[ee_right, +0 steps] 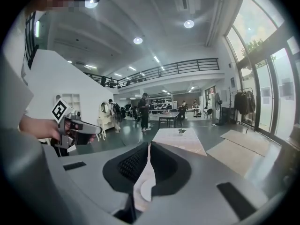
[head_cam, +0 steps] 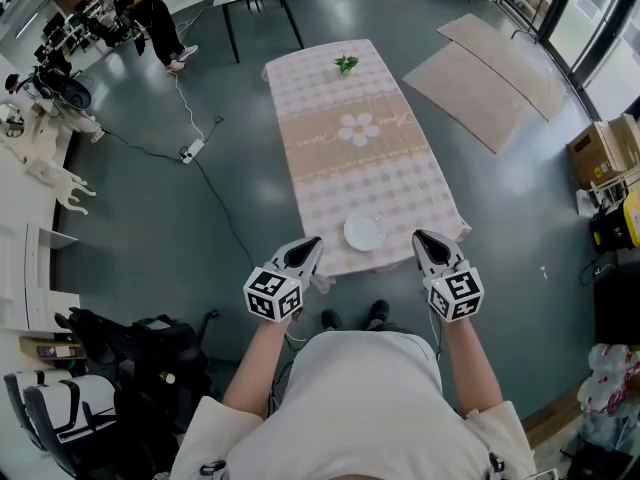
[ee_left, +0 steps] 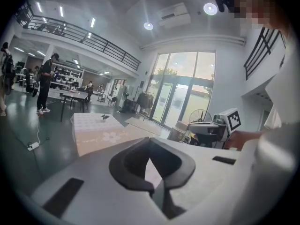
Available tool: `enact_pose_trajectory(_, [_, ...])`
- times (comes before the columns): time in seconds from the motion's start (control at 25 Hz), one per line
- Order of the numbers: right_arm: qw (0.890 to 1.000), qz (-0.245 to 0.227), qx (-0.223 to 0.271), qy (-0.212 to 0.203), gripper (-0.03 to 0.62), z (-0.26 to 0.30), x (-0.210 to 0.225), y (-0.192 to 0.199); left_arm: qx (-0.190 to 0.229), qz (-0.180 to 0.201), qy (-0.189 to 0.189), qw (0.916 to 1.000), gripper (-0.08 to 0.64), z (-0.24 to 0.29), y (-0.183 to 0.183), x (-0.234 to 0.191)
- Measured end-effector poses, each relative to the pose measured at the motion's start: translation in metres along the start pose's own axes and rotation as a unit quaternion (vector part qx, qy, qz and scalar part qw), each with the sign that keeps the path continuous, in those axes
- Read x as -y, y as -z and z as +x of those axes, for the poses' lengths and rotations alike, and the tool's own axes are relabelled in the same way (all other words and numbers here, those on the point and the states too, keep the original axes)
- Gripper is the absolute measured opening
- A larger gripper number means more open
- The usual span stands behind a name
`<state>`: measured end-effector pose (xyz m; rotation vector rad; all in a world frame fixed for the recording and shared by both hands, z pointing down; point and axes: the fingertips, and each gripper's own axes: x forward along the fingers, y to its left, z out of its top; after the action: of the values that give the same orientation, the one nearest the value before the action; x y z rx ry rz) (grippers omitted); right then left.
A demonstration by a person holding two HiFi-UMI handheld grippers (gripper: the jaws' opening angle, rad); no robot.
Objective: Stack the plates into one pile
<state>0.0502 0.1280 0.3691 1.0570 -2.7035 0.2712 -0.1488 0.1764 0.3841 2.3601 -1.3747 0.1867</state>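
A white plate lies on the checked tablecloth of the long table, near its front edge; how many plates it holds cannot be told from here. My left gripper hovers at the front edge, left of the plate, jaws shut and empty. On the plate's other side my right gripper is likewise shut and holds nothing. In the left gripper view the left gripper has its pads together, with the table beyond. In the right gripper view the right gripper shows a thin slit with the plate behind it.
A small green sprig sits at the table's far end. Flat mats lie on the floor to the right, cardboard boxes further right. A cable and power strip run left of the table. Chairs and bags crowd the lower left. A person stands far back.
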Motion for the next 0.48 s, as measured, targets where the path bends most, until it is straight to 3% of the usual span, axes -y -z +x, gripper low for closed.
enact_pose_trajectory(0.48, [1.000,0.014,-0.002,0.010,0.040,0.0031,-0.0046,-0.0023,0.003,-0.015,0.004,0.9999,0.008,-0.0058,0.0012,-0.0072])
